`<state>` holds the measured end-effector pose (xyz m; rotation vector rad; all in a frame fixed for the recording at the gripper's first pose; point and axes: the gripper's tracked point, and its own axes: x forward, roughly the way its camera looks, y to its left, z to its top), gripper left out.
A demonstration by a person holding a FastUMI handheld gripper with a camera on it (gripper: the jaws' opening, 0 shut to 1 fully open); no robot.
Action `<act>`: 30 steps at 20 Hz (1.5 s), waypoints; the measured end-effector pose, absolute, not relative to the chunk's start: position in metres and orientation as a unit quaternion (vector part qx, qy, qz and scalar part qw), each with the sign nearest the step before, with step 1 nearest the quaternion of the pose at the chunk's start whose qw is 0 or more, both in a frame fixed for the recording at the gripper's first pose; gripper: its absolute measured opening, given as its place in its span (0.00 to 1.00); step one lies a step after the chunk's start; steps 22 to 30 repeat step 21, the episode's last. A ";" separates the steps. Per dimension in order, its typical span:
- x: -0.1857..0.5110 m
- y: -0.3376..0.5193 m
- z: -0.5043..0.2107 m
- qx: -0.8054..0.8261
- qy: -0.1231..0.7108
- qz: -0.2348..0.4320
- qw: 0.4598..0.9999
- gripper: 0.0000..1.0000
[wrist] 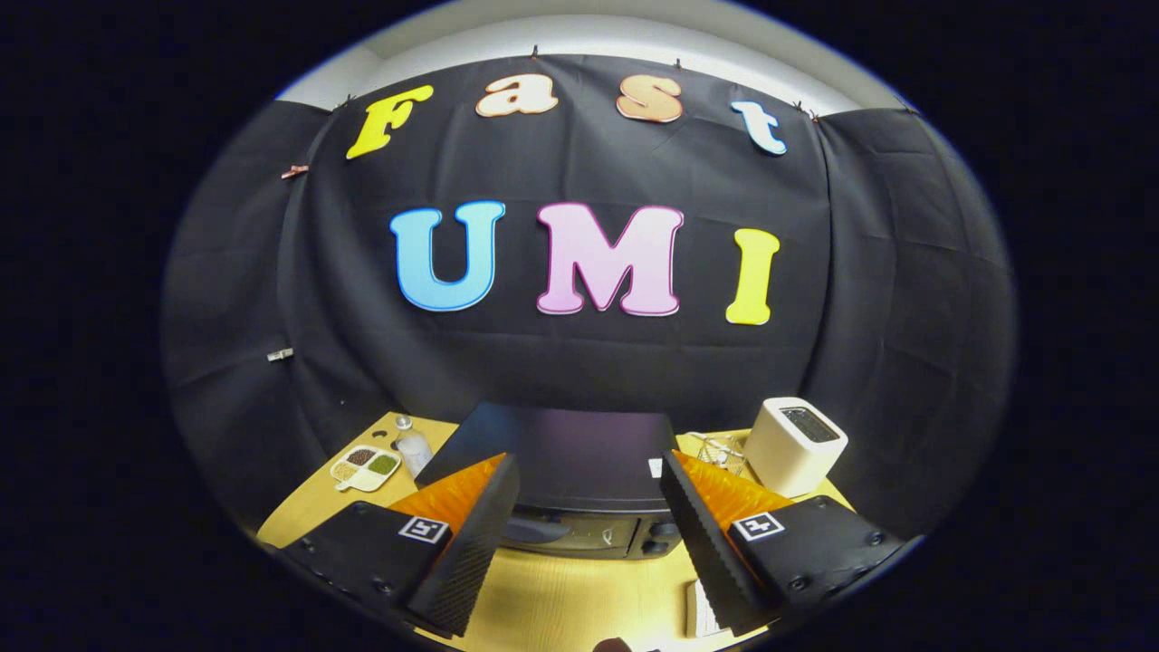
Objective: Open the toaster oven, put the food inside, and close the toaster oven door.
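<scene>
The tongs [589,507] are held wide and empty; the toaster oven [579,493] door, seemingly shut, should be gripped squarely.

We're looking over a yellow wooden table [561,598] with a pale grain running through it. Between the fingers sits the toaster oven [561,453], matte black on top with a dark glassy front. Beyond the right finger, a creamy white toaster [792,448] with a dark slot. Beyond the left finger, a white divided dish [365,468] holds brown, green and beige fillings, and beside it stands a whitish bottle [415,451]. Black-and-white square markers [424,530] sit on the gripper [589,507], whose fingers are spread wide.
</scene>
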<state>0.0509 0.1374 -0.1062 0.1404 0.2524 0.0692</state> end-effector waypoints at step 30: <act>0.036 0.021 -0.026 0.070 0.031 -0.035 0.997 0.97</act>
